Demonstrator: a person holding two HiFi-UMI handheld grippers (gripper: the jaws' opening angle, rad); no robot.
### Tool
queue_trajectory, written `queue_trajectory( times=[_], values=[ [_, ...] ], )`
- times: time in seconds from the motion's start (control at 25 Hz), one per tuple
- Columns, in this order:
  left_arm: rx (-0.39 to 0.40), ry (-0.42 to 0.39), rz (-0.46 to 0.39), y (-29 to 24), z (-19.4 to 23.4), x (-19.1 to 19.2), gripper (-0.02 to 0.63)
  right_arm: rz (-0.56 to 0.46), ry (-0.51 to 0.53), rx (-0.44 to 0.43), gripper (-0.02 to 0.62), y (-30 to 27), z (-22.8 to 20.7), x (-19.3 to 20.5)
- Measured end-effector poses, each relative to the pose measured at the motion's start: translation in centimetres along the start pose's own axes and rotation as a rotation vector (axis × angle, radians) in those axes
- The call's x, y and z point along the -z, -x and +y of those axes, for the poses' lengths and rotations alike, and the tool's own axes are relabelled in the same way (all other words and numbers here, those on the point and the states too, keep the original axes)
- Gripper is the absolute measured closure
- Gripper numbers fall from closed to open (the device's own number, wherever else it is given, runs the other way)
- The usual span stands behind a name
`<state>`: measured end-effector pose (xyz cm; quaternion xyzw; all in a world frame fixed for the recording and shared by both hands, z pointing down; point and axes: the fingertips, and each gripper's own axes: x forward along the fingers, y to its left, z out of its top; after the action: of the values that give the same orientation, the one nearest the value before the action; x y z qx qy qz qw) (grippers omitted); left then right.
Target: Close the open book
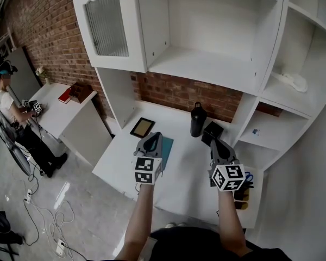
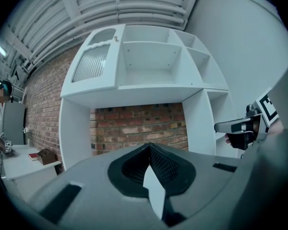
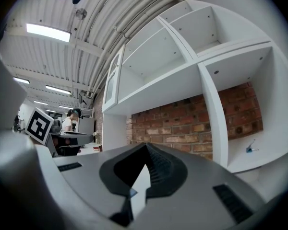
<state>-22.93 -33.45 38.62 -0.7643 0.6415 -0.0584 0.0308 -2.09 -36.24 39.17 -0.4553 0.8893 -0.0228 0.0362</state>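
— Left of the black bottle [image 1: 198, 121], what lies on the white bench [image 1: 190, 170]?
— A teal book [image 1: 168, 145] lies flat there, nearer to the person than the bottle. The left tool [image 1: 155, 137] hangs over it and hides its left part. Whether they touch, I cannot tell.
— How do the tools stand?
— Both have their jaws pressed together, with nothing between. The right tool [image 1: 214, 144] is in front of the bottle, apart from the book.
— And the containers?
— Just right of the bottle stands a black box [image 1: 212, 131]; its inside does not show. Further right, a shelf compartment [image 1: 274, 125] holds a small blue thing [image 1: 256, 131]. The compartment above holds a white crumpled thing [image 1: 291, 81].
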Motion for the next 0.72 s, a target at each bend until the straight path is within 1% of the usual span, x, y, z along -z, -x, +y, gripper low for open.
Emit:
queue_trajectory(
  times=[0.28, 0.72],
  values=[
    [0.008, -0.003, 0.025, 0.2, -0.3, 0.7, 0.597, 0.011, -0.011, -0.015, 0.597, 0.1, 0.3, 0.3],
    [0.011, 0.007, 0.042, 0.5, -0.1, 1.3, 0.597, 0.021, -0.012, -0.016, 0.597, 0.2, 0.7, 0.6]
  ],
)
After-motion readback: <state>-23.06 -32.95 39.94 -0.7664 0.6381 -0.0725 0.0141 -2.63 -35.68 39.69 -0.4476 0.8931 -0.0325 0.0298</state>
